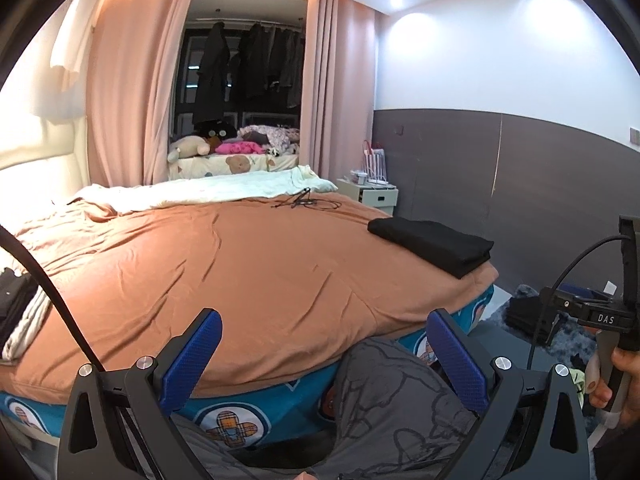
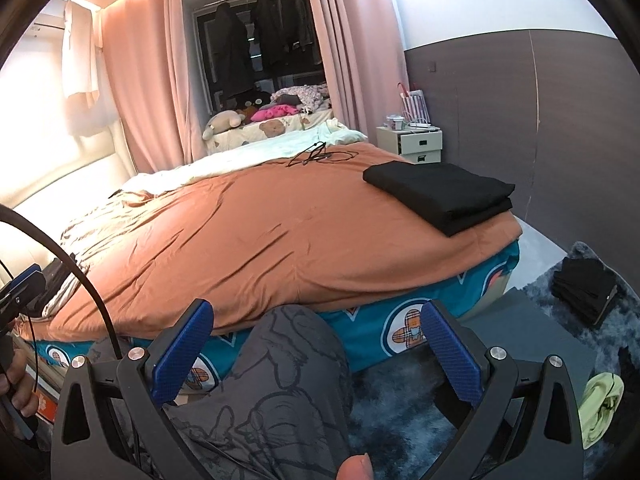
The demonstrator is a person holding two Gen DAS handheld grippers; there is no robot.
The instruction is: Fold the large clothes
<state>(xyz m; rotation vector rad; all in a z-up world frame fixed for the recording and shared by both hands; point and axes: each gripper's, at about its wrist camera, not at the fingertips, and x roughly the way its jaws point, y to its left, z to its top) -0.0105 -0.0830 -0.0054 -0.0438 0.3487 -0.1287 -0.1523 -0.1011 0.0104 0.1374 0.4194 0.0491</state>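
Both claws, left [image 1: 324,354] and right [image 2: 316,346], were wide open and empty, one black pile [image 2: 440,196] was folded, so next came grabbing more clothes [image 2: 584,292].

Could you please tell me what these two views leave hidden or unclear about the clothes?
- Clothes pile, left wrist view: cut off by the frame edge and crossed by a cable.
- Dark stack on the rug, right wrist view: too dark to count.
- Folded black garment: type unclear.
- Both grippers hold nothing.

Home bedroom — orange-covered bed [image 1: 224,264], pink curtains [image 1: 132,92], nightstand [image 2: 412,142], hanging clothes [image 1: 244,64].
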